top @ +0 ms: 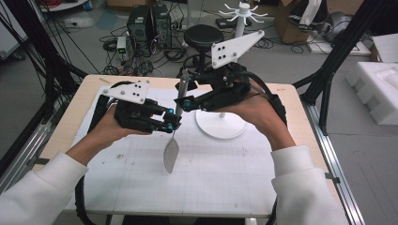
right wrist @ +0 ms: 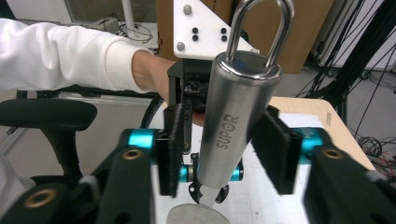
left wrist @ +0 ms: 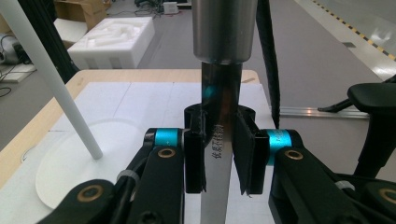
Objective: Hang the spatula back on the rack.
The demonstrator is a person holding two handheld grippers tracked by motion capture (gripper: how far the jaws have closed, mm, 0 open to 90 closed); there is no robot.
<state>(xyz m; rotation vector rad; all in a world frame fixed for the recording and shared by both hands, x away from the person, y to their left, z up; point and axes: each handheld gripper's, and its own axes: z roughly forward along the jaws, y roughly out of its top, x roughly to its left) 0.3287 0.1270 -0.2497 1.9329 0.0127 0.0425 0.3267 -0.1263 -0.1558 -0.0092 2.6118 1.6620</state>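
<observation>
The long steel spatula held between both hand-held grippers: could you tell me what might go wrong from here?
1. The left hand-held gripper pinches only the long steel spatula's thin flat shank, so it may twist or slip.
2. The right hand-held gripper looks open around the round handle; if the left releases early, the spatula could drop onto the white gridded mat.

Your two grippers, the left gripper (top: pixel 172 123) and the right gripper (top: pixel 184 104), are black with bright cyan bands near the jaws and brass-coloured pivot screws, and each carries a pale grey plate dotted with dark holes. The spatula (top: pixel 172 152) you hold is bare silver steel, its handle (right wrist: pixel 236 126) stamped with dark "SUPOR" lettering and its neck printed with small dark characters. Under it the white mat (top: pixel 211 173) is ruled with a faint grey grid on the light wood table (top: pixel 77 101), beside a white round stand base (top: pixel 220 124), and your sleeves (top: pixel 33 194) are white.
</observation>
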